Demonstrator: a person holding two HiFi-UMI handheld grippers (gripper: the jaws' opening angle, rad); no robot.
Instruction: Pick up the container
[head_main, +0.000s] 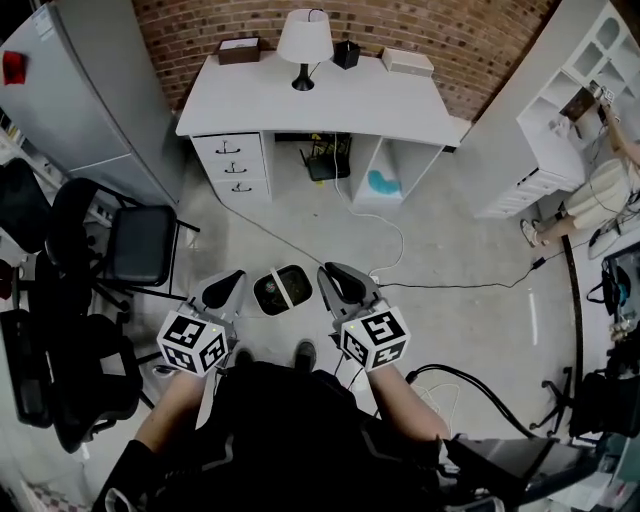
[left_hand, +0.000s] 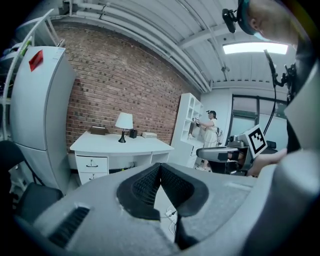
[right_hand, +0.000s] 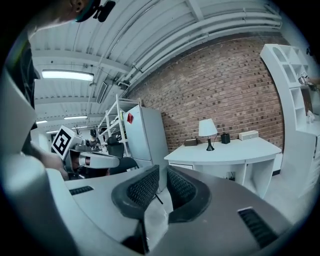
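Right now the container (head_main: 283, 290) sits on the floor (head_main: 450, 230) at the centre of the head view, between your claws. The left claw (head_main: 224, 288) and right claw (head_main: 340, 284) flank it about equally, both pinched closed and empty.

This is an office-like workroom. Ahead of the left tongs (head_main: 226, 289) and right tongs (head_main: 340, 283), a white desk (head_main: 330, 105) with drawers (head_main: 232, 165) and a lamp (head_main: 304, 40) stands against a brick wall (head_main: 420, 30). Office chairs (head_main: 140, 245) stand to their left and white shelves (head_main: 560, 120) to their right, and cables (head_main: 450, 286) cross the floor (head_main: 450, 230).
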